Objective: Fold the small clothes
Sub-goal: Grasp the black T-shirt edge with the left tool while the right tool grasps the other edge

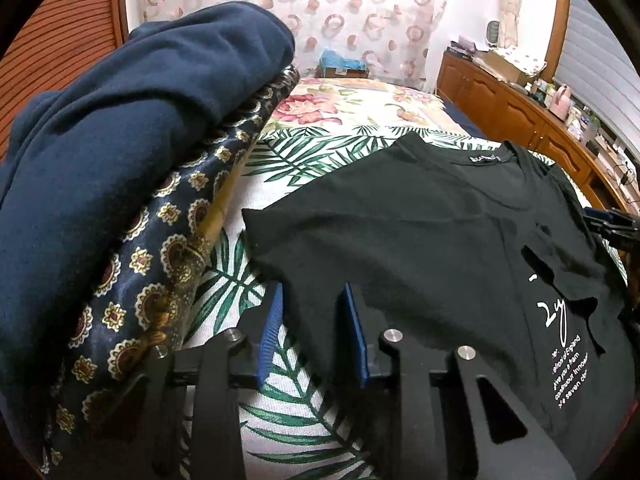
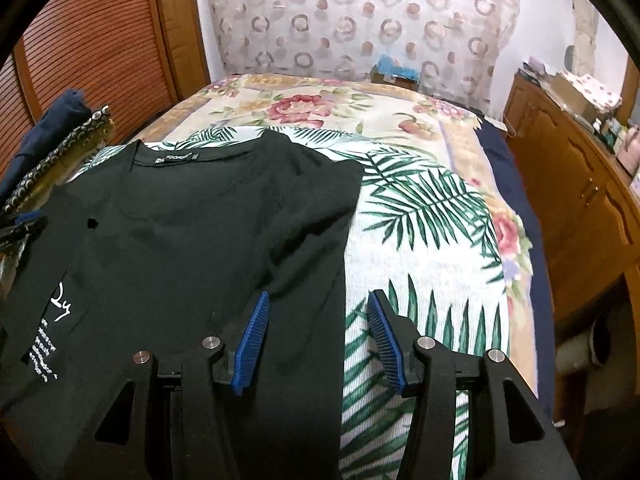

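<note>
A black T-shirt (image 1: 440, 232) with white print lies flat on the leaf-patterned bed cover; it also shows in the right wrist view (image 2: 200, 232), collar toward the far end. My left gripper (image 1: 314, 312) is open, its jaws straddling the shirt's left edge just above the cover. My right gripper (image 2: 318, 312) is open, its jaws straddling the shirt's right side edge. The right gripper's tip (image 1: 612, 224) shows at the shirt's far right in the left wrist view, and the left gripper's tip (image 2: 24, 224) shows at the left in the right wrist view.
A pile of folded clothes, navy garment (image 1: 120, 140) on a patterned dark one (image 1: 152, 272), sits at the left of the bed. The floral bed cover (image 2: 320, 108) extends beyond. A wooden dresser (image 2: 580, 200) with clutter runs along the right. A louvred wooden door (image 2: 92, 40) is at left.
</note>
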{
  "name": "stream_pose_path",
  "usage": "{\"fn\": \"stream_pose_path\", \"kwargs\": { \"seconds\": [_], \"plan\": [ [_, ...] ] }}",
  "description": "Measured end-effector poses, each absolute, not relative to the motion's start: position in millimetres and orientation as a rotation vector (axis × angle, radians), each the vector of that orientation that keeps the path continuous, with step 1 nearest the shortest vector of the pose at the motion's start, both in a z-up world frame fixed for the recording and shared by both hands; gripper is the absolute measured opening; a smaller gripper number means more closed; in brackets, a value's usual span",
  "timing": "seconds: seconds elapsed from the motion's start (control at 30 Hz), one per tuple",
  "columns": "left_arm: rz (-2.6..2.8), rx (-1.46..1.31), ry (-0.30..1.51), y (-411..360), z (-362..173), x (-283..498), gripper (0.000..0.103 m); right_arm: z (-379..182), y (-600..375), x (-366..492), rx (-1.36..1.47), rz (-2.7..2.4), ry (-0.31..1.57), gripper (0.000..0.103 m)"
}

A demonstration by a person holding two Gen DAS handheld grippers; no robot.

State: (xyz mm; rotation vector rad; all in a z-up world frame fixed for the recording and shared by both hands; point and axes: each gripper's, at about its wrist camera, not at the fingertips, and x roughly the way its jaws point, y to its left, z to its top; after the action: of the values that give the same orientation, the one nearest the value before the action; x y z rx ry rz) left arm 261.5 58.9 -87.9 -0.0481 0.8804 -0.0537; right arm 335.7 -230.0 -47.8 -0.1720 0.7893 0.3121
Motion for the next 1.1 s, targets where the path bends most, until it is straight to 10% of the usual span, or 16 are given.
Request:
{"fn": "stream_pose_path", "kwargs": {
  "seconds": [0.2, 0.37, 1.1],
  "plan": [
    [-0.069, -0.044, 0.879, 58.8, -87.6, 264.9, 0.030, -46.5, -225.5, 340.7, -0.185, 0.355, 0.802, 0.033],
    [-0.087, -0.052, 0.873, 61.1, -87.7, 266.7, 0.008, -44.9, -221.6, 344.9, -0.208, 0.384, 0.815, 0.006],
    [-0.252, -0.034, 0.504, 33.4, 46.2, 111.0, 0.005, 36.4, -254.4, 177.1, -0.140, 0.439, 0.476, 0.003]
  ]
}}
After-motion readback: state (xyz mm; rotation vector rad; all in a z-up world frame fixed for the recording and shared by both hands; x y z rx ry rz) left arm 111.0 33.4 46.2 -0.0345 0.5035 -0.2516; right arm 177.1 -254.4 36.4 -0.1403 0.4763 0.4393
